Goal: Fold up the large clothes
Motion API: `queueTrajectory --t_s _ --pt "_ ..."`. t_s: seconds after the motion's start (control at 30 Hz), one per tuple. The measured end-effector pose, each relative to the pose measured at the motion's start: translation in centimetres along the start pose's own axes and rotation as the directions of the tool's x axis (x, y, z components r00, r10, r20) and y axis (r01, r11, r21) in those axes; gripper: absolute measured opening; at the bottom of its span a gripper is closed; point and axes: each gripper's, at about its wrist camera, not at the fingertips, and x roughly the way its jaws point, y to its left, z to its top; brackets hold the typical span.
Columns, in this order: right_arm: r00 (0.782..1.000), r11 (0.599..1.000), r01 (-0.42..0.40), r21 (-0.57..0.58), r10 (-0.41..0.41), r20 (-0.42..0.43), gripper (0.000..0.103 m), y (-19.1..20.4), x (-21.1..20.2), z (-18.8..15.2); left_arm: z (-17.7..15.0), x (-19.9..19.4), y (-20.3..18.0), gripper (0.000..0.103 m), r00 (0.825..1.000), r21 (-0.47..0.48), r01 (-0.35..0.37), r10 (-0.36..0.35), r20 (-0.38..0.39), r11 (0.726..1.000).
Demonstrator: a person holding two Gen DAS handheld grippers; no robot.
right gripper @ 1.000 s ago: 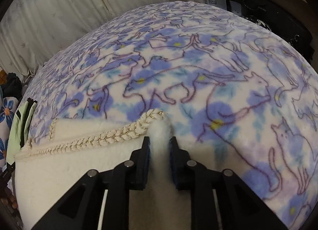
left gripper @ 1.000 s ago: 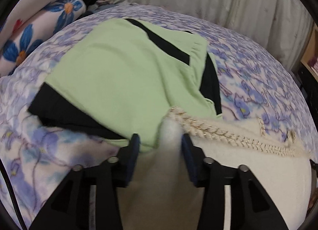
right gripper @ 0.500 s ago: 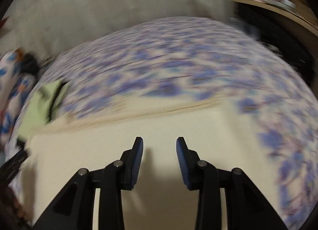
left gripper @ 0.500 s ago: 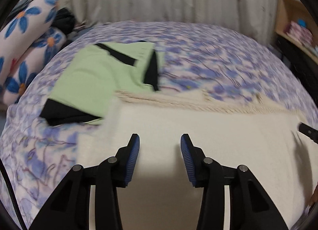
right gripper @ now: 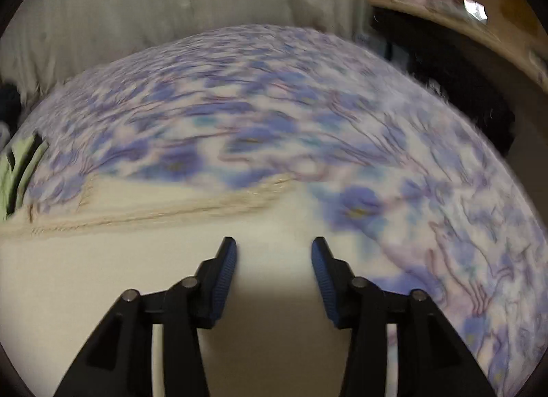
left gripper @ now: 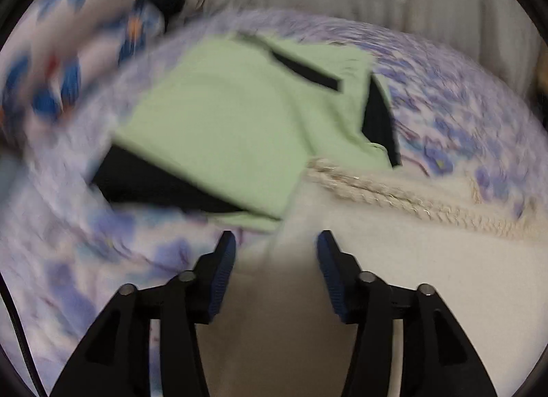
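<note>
We hold both tools above a cream garment [left gripper: 428, 277] spread flat on a bed covered by a blue-and-lavender floral blanket [right gripper: 274, 106]. Our left gripper [left gripper: 275, 246] stands wide, nothing between its blue-padded fingers [left gripper: 224, 270], poised over the garment's near left corner, where a braided trim [left gripper: 394, 196] runs along the far edge. Our right gripper [right gripper: 274, 253] is likewise spread wide and holds nothing, above the garment's right side. A folded pale green garment with black panels [left gripper: 233, 126] lies just beyond the cream one's left corner; whether the two overlap we cannot tell through the blur. Floral pillows [left gripper: 68, 64] sit at far left, a pale curtain [right gripper: 171, 3] behind the bed.
</note>
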Motion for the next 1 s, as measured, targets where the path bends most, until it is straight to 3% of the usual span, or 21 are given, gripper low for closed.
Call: queueTrajectory --t_s 0.07,0.13,0.23,0.3,0.5,0.7,0.77,0.87,1.0 --pt "0.999 0.994 -0.04 0.097 0.042 -0.023 0.062 -2.7 0.4 -0.4 0.0 0.3 1.4 0.05 0.998 -0.069 0.068 -0.069 -0.008 0.995" --pt "0.995 0.985 -0.088 0.151 0.093 -0.023 0.063 -3.7 0.5 -0.9 -0.2 -0.1 0.8 0.05 0.999 -0.042 0.039 -0.039 0.003 0.998" --pt "0.998 0.988 -0.056 0.14 0.056 0.004 0.063 -3.0 -1.0 -1.4 -0.8 -1.5 -1.1 0.05 0.998 0.044 -0.054 0.053 0.031 0.998" --pt "0.996 0.984 -0.087 0.158 0.083 0.03 0.063 -2.5 -2.8 -1.9 -1.3 -2.8 -1.7 0.05 0.997 0.075 -0.069 0.066 0.048 0.995" --pt "0.982 0.979 -0.175 0.109 0.165 0.096 0.064 -0.7 -9.7 -2.9 -4.2 -9.9 -2.8 0.05 0.996 0.145 -0.017 0.004 0.092 0.989" --pt "0.96 0.962 -0.274 0.015 0.272 0.072 0.064 3.3 -14.6 -6.3 -9.5 -15.7 -3.8 0.051 0.995 0.177 0.071 -0.082 0.057 0.982" --pt "0.95 0.952 -0.307 -0.022 0.307 0.051 0.064 5.1 -15.7 -8.1 -11.9 -16.5 -4.2 0.052 0.994 0.172 0.1 -0.107 0.031 0.98" --pt "0.941 0.938 -0.336 -0.082 0.338 0.022 0.064 7.5 -16.7 -11.1 -14.8 -16.5 -4.3 0.052 0.996 0.161 0.089 -0.09 0.001 0.983" --pt "0.949 0.939 -0.311 -0.146 0.314 -0.004 0.064 9.0 -16.7 -14.8 -17.5 -15.2 -3.0 0.052 0.997 0.092 0.068 -0.065 -0.038 0.993"
